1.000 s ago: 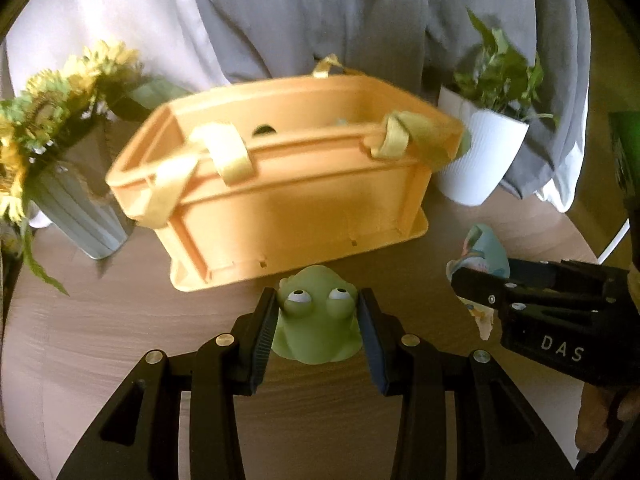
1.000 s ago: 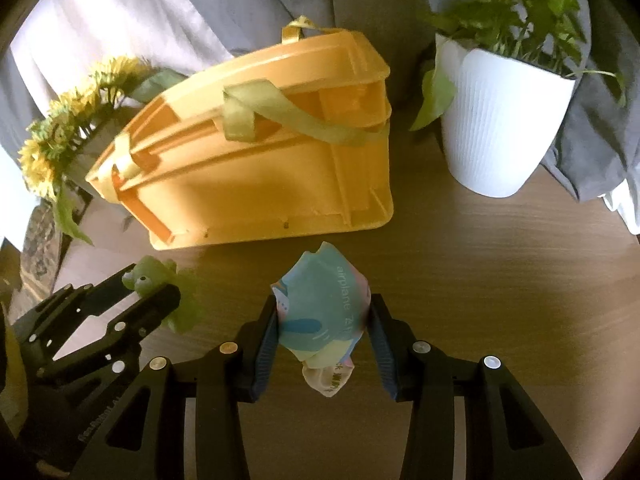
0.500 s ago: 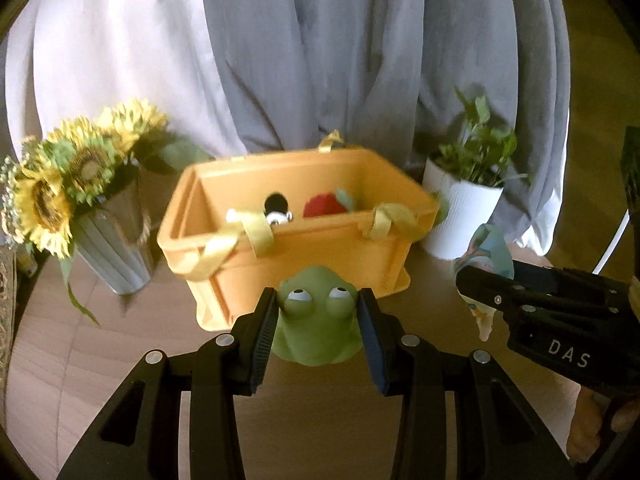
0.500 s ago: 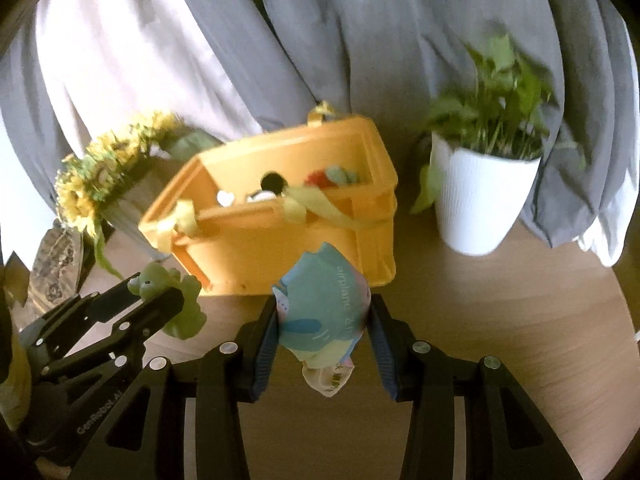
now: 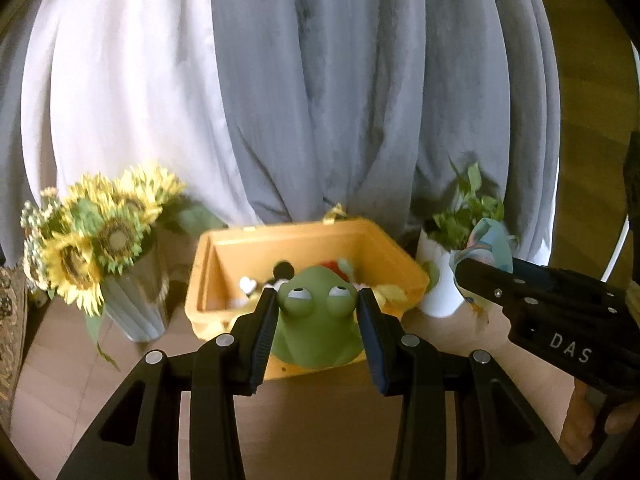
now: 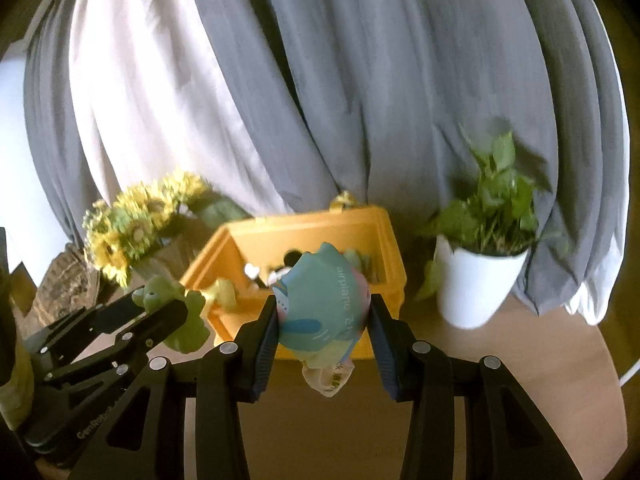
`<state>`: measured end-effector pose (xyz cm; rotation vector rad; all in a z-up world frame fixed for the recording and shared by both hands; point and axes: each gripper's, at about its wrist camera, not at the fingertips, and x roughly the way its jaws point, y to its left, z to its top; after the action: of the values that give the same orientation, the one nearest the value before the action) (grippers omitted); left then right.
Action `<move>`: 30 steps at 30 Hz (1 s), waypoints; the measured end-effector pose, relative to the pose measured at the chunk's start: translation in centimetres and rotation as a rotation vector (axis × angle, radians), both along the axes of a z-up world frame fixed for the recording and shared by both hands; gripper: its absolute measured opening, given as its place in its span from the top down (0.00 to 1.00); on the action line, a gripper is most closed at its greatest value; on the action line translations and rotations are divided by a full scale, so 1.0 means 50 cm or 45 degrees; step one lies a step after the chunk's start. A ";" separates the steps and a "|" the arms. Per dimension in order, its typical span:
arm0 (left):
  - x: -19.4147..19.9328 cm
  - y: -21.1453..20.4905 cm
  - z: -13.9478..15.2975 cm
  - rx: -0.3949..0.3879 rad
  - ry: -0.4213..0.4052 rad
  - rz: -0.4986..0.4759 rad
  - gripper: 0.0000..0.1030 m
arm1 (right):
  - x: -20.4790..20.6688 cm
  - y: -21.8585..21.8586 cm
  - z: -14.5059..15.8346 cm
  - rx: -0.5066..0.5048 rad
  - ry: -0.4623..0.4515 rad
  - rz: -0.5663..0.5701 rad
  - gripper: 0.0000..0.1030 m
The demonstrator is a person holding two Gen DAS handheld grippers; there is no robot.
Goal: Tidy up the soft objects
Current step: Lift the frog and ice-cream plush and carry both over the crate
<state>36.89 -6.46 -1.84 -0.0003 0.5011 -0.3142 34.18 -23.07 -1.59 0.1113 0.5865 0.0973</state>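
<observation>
My left gripper [image 5: 318, 312] is shut on a green frog toy [image 5: 316, 320] and holds it up in front of the orange crate [image 5: 224, 248]. My right gripper [image 6: 322, 316] is shut on a teal soft toy [image 6: 320, 308] with a paper tag hanging below it, also raised in front of the crate [image 6: 384, 236]. The crate holds several soft toys, partly hidden behind the held ones. The right gripper shows at the right of the left wrist view [image 5: 476, 272]; the left gripper with the frog [image 6: 184, 320] shows at the left of the right wrist view.
A grey vase of sunflowers [image 5: 100, 240] stands left of the crate. A white pot with a green plant [image 6: 476, 280] stands right of it. All sit on a round wooden table [image 6: 520, 344]. Grey and white curtains [image 5: 320, 100] hang behind.
Both grippers have risen and drawn back with their toys, so the crate looks smaller and lower, its inside now in view. Both grips are unchanged.
</observation>
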 end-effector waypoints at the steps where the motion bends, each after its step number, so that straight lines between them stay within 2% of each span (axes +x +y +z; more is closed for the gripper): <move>1: 0.002 0.001 0.006 -0.001 -0.013 0.002 0.61 | 0.002 0.002 0.008 -0.002 -0.018 0.001 0.57; 10: 0.034 0.005 0.048 0.003 -0.104 0.031 0.61 | 0.027 0.011 0.049 -0.012 -0.119 0.008 0.57; 18: 0.079 0.011 0.067 0.012 -0.139 0.062 0.61 | 0.070 0.011 0.073 -0.014 -0.178 0.005 0.57; 30: 0.171 0.014 0.066 0.057 -0.131 0.093 0.61 | 0.170 0.001 0.071 -0.022 -0.150 0.011 0.57</move>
<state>45.43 -5.74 1.44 0.0409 0.4050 -0.2305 42.70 -23.01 1.98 0.0860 0.4702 0.1065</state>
